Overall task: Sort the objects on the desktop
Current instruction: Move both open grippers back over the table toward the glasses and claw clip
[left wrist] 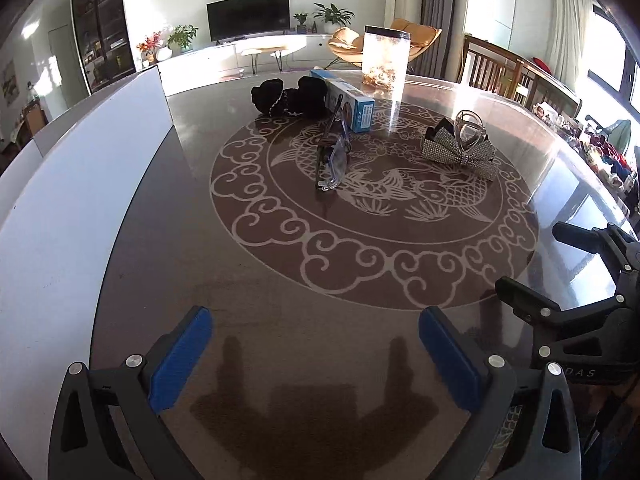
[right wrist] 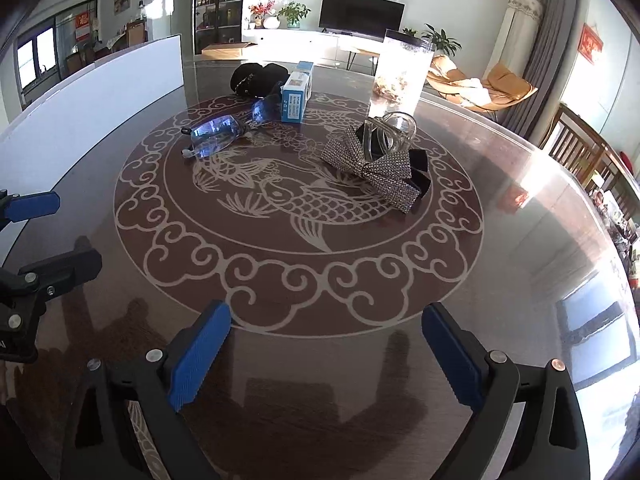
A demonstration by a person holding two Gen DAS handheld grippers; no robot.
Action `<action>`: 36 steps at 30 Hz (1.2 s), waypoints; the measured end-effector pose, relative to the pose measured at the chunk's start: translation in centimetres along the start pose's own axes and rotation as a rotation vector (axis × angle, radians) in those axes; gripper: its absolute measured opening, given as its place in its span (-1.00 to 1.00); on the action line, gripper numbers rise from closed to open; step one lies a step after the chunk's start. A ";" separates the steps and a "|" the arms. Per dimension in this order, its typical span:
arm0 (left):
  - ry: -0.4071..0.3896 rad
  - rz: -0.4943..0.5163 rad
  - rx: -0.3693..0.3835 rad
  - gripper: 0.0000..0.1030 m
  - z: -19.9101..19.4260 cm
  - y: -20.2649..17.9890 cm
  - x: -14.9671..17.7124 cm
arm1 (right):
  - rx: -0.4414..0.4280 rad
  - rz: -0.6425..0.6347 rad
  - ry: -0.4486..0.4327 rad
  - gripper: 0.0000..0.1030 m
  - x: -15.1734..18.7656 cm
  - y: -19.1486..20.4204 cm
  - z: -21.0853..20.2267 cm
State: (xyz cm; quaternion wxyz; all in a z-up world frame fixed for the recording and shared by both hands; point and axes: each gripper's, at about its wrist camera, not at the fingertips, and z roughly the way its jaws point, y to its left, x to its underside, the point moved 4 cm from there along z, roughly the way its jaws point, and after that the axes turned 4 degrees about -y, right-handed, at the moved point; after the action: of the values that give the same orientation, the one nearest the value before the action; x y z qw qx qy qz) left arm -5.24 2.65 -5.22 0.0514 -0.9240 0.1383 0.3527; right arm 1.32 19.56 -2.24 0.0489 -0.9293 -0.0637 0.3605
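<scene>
Blue ribbed pads on your left gripper (left wrist: 316, 354) and right gripper (right wrist: 326, 354) are standing spread wide, pinching nothing, hovering over the glossy table (right wrist: 520, 240). Beyond them, the glasses (right wrist: 232, 128) are lying just left of the rhinestone bow clip (right wrist: 372, 164), probably light, slick and fragile, so consider gripping the frame. Behind are sitting a cardboard box (right wrist: 297, 94) and a clear jar (right wrist: 402, 72).

Mounted on the left gripper (left wrist: 316, 356) and the right gripper (right wrist: 326, 354), angled steeply down from close above the near edge of the round table (left wrist: 280, 360). Left view set leftward, right view rightward, side by side. Shared: fish medallion (right wrist: 296, 208), glasses (left wrist: 332, 160), bow clip (right wrist: 372, 164), box (left wrist: 344, 98), far television wall.
</scene>
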 end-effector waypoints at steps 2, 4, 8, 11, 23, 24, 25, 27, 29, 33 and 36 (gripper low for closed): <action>0.025 0.000 0.011 1.00 0.8 -0.2 0.5 | 0.013 0.002 0.005 0.99 -0.2 0.1 0.2; 0.040 0.012 0.016 1.00 1.1 -0.5 0.5 | 0.018 -0.001 0.005 0.99 -0.2 0.3 0.3; 0.047 0.021 0.015 1.00 1.2 -0.5 0.7 | 0.010 0.007 0.009 1.00 -0.3 0.2 0.6; 0.047 0.020 0.015 1.00 1.2 -0.4 0.8 | -0.018 0.032 0.020 0.99 -0.2 -0.1 0.9; 0.047 0.020 0.015 1.00 1.1 -0.4 0.8 | -0.079 0.096 0.047 1.00 -0.1 -0.5 1.5; 0.047 0.020 0.015 1.00 1.1 -0.4 0.8 | -0.076 0.094 0.045 1.00 0.0 -0.5 1.5; 0.047 0.020 0.015 1.00 1.1 -0.4 0.8 | -0.074 0.092 0.044 1.00 -0.1 -0.4 1.5; 0.047 0.020 0.015 1.00 1.1 -0.5 0.8 | -0.076 0.093 0.045 1.00 0.0 -0.4 1.5; 0.047 0.020 0.015 1.00 1.1 -0.4 0.8 | -0.081 0.099 0.047 1.00 0.0 -0.4 1.5; 0.047 0.019 0.014 1.00 1.1 -0.4 0.8 | -0.081 0.099 0.048 1.00 -0.1 -0.4 1.5; 0.047 0.019 0.014 1.00 1.1 -0.4 0.8 | -0.081 0.099 0.048 1.00 -0.1 -0.4 1.5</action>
State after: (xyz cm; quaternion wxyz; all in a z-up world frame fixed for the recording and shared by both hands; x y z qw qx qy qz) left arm -5.21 3.08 -6.55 0.0514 -0.9303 0.1510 0.3302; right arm 0.25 20.00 -3.23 -0.0052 -0.9409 -0.0308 0.3374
